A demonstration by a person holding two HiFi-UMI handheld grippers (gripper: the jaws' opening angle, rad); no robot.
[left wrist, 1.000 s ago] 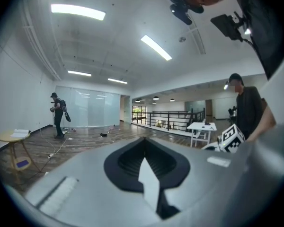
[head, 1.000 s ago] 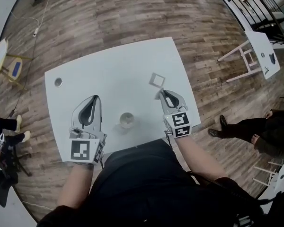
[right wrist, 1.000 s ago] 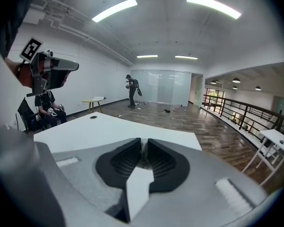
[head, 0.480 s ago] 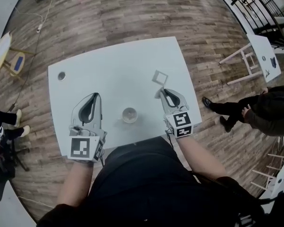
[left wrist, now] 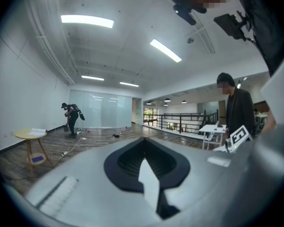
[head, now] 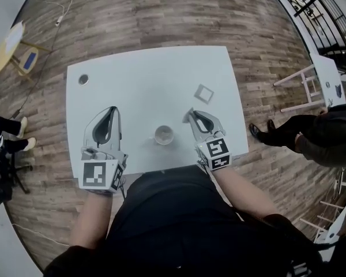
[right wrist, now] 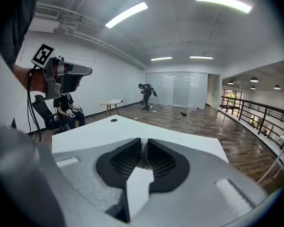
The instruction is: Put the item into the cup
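A small white cup (head: 164,135) stands upright near the front edge of the white table (head: 144,74). My right gripper (head: 190,118) hangs just right of the cup and a little beyond it, shut on a small pale item (head: 187,115). In the right gripper view that item (right wrist: 143,151) shows only as a thin sliver between the nearly closed jaws. My left gripper (head: 112,109) hovers left of the cup, its tips together with nothing in them. A small pale square frame (head: 203,93) lies flat beyond the right gripper.
A small dark round spot (head: 83,79) marks the table's far left corner. A person (head: 303,137) stands close by the table's right side, near a white side table (head: 326,74). A round stool (head: 14,42) stands far left, and another person sits at the left (head: 0,146).
My right gripper has moved left with the item, away from the square frame and closer to the cup. The left gripper has drifted a little further left of the cup. The bystander at the right has walked nearer.
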